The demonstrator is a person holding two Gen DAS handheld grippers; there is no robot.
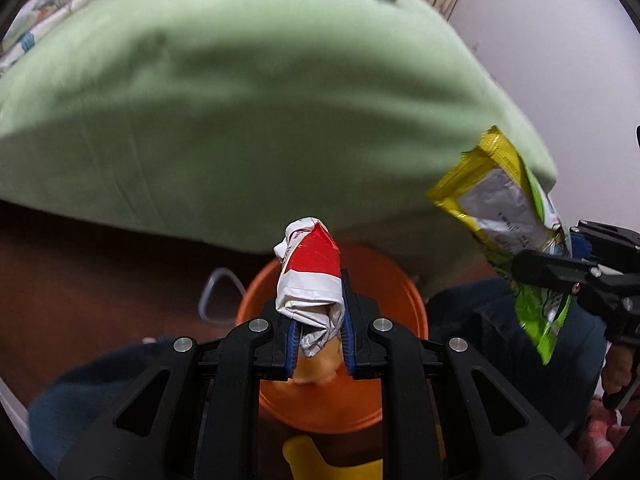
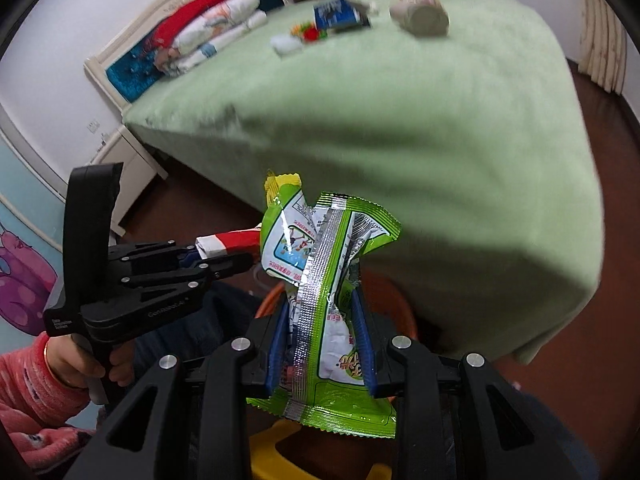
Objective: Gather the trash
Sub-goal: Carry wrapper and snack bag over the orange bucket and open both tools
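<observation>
My left gripper (image 1: 318,312) is shut on a crumpled red and white wrapper (image 1: 310,270) and holds it over an orange bucket (image 1: 404,292). My right gripper (image 2: 322,320) is shut on a green and yellow snack bag (image 2: 320,280), also above the orange bucket (image 2: 400,300). The snack bag shows at the right of the left wrist view (image 1: 504,208), held by the right gripper (image 1: 516,264). The left gripper (image 2: 236,262) with the red and white wrapper (image 2: 232,240) shows at the left of the right wrist view.
A bed with a green cover (image 2: 400,120) fills the space ahead. On its far side lie a blue packet (image 2: 336,14), a small tub (image 2: 420,14), a white lump (image 2: 286,45) and small coloured bits (image 2: 306,32). A yellow stool (image 2: 280,448) is below. Dark wood floor (image 1: 100,272) surrounds the bucket.
</observation>
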